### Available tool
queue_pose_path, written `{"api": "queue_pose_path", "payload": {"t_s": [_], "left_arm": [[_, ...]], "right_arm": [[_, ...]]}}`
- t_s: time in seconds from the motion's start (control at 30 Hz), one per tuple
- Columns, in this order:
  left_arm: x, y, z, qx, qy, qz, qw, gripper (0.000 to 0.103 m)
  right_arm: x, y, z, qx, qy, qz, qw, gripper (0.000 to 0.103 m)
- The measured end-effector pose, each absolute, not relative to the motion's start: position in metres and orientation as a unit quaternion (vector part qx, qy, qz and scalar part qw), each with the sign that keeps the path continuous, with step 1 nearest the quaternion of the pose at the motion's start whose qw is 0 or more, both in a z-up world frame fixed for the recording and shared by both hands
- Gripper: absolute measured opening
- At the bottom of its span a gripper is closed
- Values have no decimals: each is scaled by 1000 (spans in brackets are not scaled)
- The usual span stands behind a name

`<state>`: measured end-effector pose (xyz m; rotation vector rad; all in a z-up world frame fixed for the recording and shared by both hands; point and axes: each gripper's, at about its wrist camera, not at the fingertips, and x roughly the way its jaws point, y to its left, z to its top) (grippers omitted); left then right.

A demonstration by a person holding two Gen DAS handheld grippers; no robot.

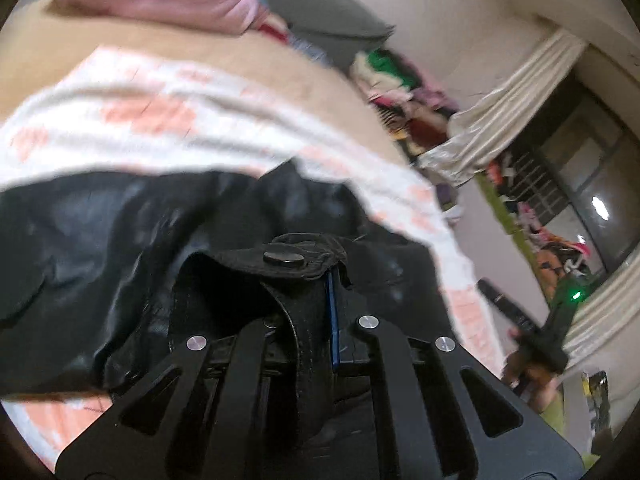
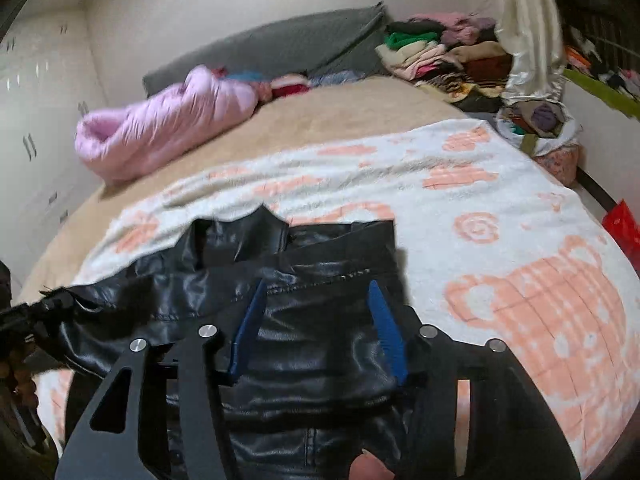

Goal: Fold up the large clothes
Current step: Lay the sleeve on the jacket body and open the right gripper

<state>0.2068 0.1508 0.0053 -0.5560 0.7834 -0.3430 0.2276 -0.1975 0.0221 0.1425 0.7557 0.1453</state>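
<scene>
Your left tongs (image 1: 320, 276) are pressed together on the jacket (image 1: 120, 240), pinching its snap tab and a strap so that edge is held off the blanket (image 1: 140, 120). Over in the right wrist view, those same tongs show at the far left edge, gripping the jacket's corner (image 2: 60, 300), with the black leather stretched from there toward the middle. The jacket lies on the white and peach blanket across the near part of the bed (image 2: 340, 116), collar end pointing away from you. Your right tongs (image 2: 316, 324) sit half spread, blue fingers (image 2: 386, 332) on either side of a stitched fold of the leather, and I can't tell whether the pads are touching it. Farther back, a pink quilt (image 2: 160, 128) sits left on the bed, and a clothes pile (image 2: 440, 56) is stacked at the back right beside a curtain (image 2: 528, 28).
</scene>
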Motion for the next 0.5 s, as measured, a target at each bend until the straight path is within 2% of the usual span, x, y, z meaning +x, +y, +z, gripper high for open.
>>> {"api": "queue_pose_path", "payload": {"t_s": [0.17,0.4,0.5], "left_arm": [[207,168,-38,-293,420,-125,850,3],[212,176,-52,-285,439,-112,845,7],[217,177,-58,-282,444,-114,843,7]], "right_arm": [[260,-178,0,24,406,82,910,44],[300,-202,-57,17,484,37,874,41],[304,-213,-71,31,484,29,874,41]]}}
